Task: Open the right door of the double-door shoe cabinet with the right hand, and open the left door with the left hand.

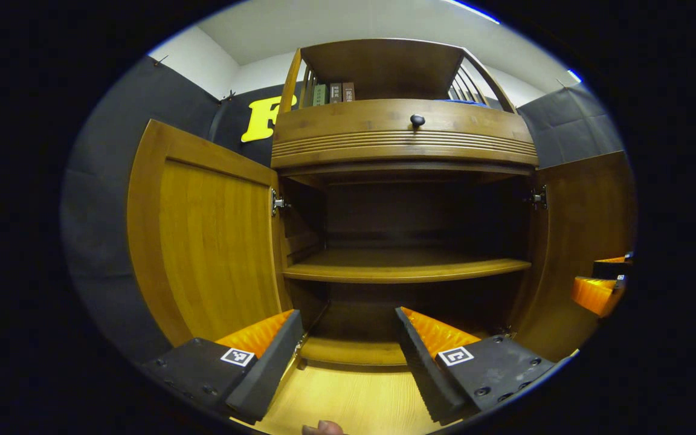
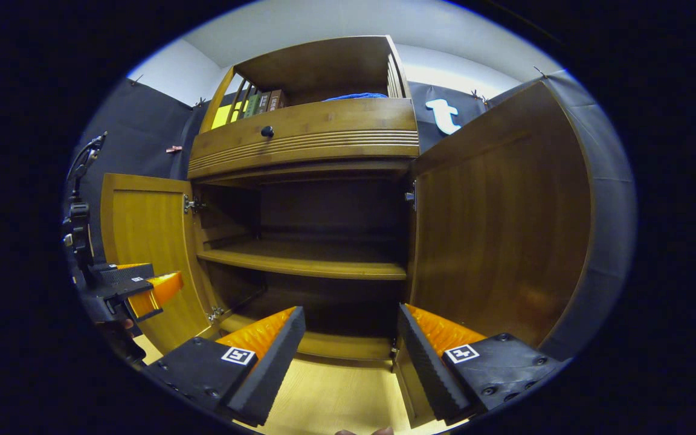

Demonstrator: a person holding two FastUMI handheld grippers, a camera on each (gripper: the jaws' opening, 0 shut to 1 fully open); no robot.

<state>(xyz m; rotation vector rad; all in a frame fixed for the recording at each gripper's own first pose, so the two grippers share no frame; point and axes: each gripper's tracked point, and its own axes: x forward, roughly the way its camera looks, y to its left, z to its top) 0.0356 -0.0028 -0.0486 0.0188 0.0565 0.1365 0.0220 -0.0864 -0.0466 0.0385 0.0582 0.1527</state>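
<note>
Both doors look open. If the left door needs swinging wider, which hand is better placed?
Left, probably: the left tongs hang open beside the left door, the right tongs by the right door.

A few books [image 1: 333, 92] stand on the open top shelf at twelve o'clock, a blue cloth [image 2: 355, 96] lying beside them.

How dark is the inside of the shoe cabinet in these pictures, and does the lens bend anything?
Left gripper view: the cabinet interior above the shelf lies in deep shadow, while the left door is brightly lit; the drawer front bows from fisheye distortion. Right gripper view: same dark interior; the right door curves outward.
</note>
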